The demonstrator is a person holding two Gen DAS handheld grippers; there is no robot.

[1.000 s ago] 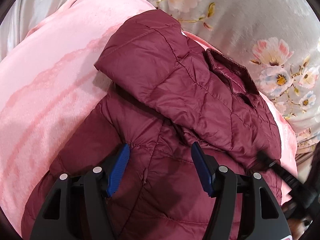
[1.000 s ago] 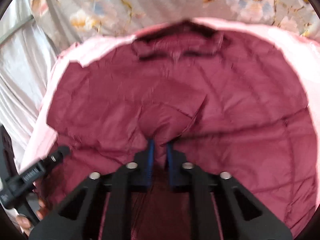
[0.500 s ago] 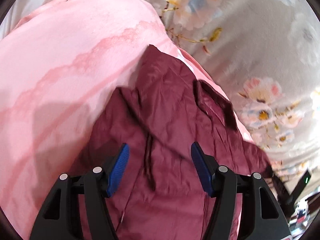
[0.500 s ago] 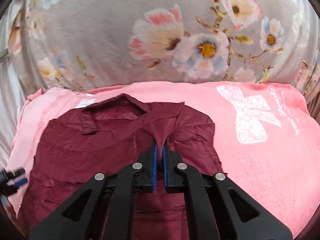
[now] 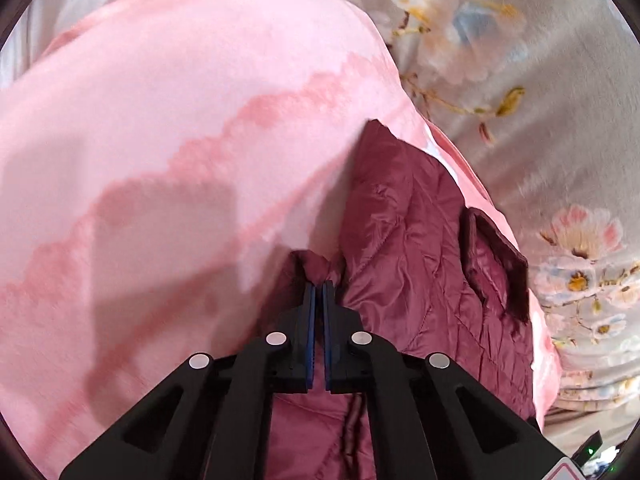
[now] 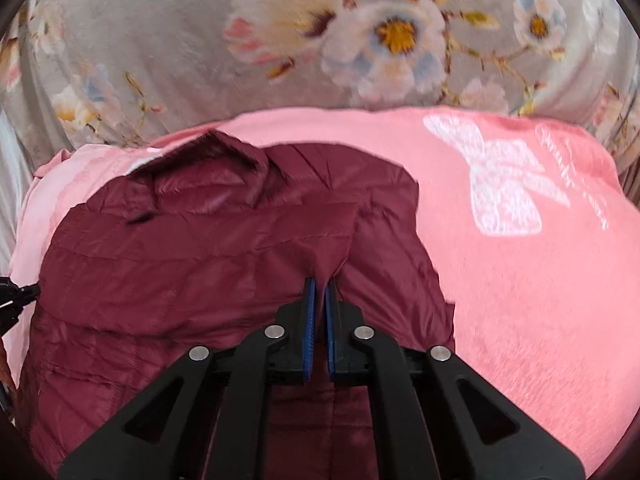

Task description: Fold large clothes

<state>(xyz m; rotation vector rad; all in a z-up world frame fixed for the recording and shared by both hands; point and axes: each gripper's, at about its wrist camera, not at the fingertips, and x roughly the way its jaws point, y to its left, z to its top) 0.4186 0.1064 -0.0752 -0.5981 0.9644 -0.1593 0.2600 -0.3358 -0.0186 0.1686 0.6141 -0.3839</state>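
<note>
A dark maroon quilted puffer jacket (image 5: 424, 256) lies on a pink blanket (image 5: 180, 128); its collar (image 5: 496, 260) points to the far side. My left gripper (image 5: 319, 285) is shut on a bunched fold at the jacket's left edge. In the right wrist view the jacket (image 6: 180, 248) fills the left and middle, collar (image 6: 208, 156) at the far end. My right gripper (image 6: 320, 282) is shut on a fold of the jacket near its right edge.
The pink blanket (image 6: 520, 260) with a white bow print (image 6: 500, 184) lies to the right of the jacket. A grey floral bedcover (image 6: 320, 40) lies beyond it. Part of the other gripper (image 6: 16, 296) shows at the left edge.
My left gripper was open above the jacket and has now shut on its left edge. The right gripper stays shut on its fold and has carried it across the jacket.
</note>
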